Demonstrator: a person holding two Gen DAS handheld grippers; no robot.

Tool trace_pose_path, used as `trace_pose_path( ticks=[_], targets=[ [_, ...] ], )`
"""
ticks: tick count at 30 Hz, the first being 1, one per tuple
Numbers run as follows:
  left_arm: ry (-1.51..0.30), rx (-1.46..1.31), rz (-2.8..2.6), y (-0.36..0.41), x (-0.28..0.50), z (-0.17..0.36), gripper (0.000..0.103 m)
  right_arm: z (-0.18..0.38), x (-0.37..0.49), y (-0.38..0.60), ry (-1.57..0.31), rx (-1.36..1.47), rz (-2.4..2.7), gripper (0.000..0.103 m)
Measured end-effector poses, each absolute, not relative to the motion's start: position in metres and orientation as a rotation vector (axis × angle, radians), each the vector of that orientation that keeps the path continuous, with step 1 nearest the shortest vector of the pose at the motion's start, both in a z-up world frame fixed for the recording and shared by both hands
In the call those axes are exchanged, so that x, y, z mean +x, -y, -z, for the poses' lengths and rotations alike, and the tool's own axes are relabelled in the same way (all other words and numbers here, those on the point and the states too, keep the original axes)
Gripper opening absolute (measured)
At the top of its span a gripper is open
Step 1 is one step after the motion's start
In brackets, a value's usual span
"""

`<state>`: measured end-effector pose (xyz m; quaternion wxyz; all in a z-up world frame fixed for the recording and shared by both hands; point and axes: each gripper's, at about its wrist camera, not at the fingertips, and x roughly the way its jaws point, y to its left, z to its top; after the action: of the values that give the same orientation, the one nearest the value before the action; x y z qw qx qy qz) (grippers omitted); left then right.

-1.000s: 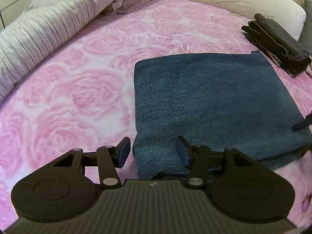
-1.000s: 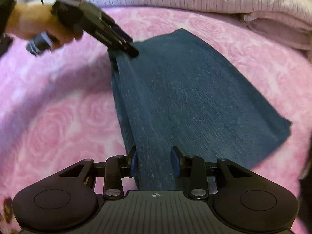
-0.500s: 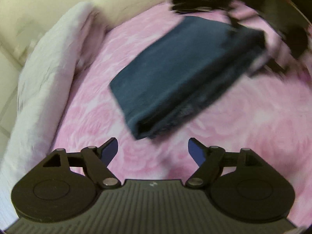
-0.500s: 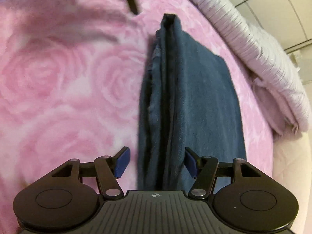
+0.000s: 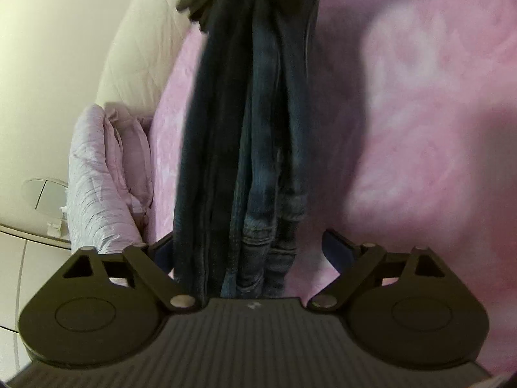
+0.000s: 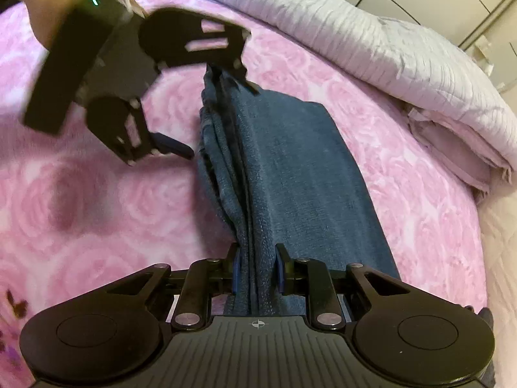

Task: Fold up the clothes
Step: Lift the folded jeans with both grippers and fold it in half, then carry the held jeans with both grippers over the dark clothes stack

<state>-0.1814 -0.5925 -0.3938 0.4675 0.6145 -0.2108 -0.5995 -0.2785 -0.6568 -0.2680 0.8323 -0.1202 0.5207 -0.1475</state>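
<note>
Folded dark blue jeans (image 6: 290,168) lie on the pink rose bedspread (image 6: 97,194), their stacked edges facing up. My right gripper (image 6: 258,268) is shut on the near end of the fold. At the far end, my left gripper (image 6: 215,116) is held by a hand (image 6: 38,19) and stands wide open, with one finger on each side of the fold. In the left wrist view the layered edge of the jeans (image 5: 258,129) runs straight between the spread fingers of the left gripper (image 5: 250,249); neither pad presses the cloth.
A striped pale quilt (image 6: 355,32) and a lilac pillow (image 6: 458,148) line the bed's far side. A dark folded pile (image 5: 197,6) sits beyond the jeans, blurred. A cream padded edge (image 5: 142,38) borders the bedspread (image 5: 420,129).
The left gripper swung round to the far end of the jeans and now straddles the fold, still open. The right gripper, open half a second ago, has shut on the near end.
</note>
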Motion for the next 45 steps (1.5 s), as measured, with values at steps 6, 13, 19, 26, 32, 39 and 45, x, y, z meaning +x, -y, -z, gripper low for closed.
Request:
trace_pose_path(
  ticks=[6,13,19,26,32,39,45],
  targets=[
    [0.269,1.479,1.584,0.622,-0.173,0.377,0.054,0.287,-0.286,0.632,-1.088,-0.339,0.332,0.025],
    [0.164,1.426,1.661,0.629,-0.162,0.360,0.052,0.335,-0.284,0.595,-1.109,-0.536,0.393,0.063],
    [0.215,1.466,1.658,0.625,-0.168,0.366,0.059,0.328,-0.294,0.643,-1.130,-0.425,0.419,0.030],
    [0.298,1.582,1.631,0.626,-0.184,0.360,0.044,0.280,-0.299,0.661,-1.141,-0.367,0.343,0.022],
    [0.197,1.571,1.678,0.627,-0.188,0.287,0.042,0.216,-0.305,0.671,-1.150,-0.338,0.311,0.021],
    [0.145,1.537,1.739,0.605,-0.206,0.211,0.041,0.140,-0.324,0.656,-1.176,-0.362,0.258,0.019],
    [0.152,1.533,1.767,0.573,-0.229,0.169,0.041,0.097,-0.346,0.623,-1.182,-0.353,0.257,0.019]
  ],
)
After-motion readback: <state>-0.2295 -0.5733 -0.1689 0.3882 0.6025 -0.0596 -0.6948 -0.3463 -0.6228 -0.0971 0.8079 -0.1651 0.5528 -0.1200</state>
